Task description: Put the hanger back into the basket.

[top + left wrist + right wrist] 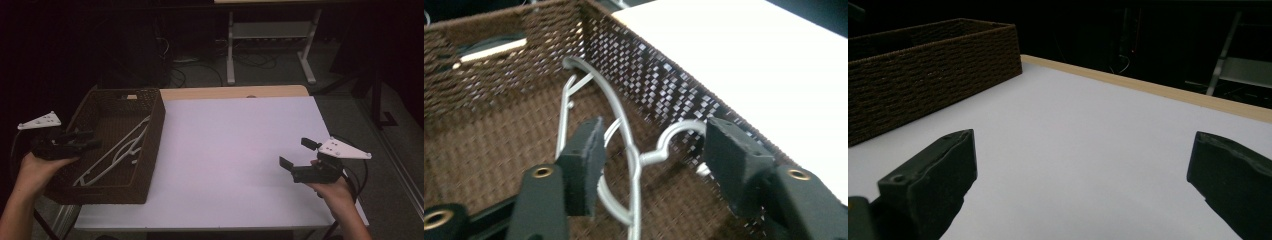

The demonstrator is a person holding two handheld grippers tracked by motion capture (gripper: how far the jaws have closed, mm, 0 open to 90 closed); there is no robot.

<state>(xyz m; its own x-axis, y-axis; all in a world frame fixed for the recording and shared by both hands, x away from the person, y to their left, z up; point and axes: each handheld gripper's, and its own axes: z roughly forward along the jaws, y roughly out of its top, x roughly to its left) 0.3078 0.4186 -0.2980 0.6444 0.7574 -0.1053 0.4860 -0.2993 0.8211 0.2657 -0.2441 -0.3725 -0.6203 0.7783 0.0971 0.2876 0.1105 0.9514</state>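
Left gripper (651, 165) jaws spread, empty, astride white hangers (624, 135) in the wicker basket (152, 140) at table's left. Right gripper (1083, 185) wide open, empty. Risk — hangers interlock, snagging when lifted.

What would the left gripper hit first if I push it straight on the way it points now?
Probably the hangers lying in the basket: the left gripper, jaws open, looks down into it with the hook and wire between them. Behind those comes the basket's woven wall. Depth is hard to judge.
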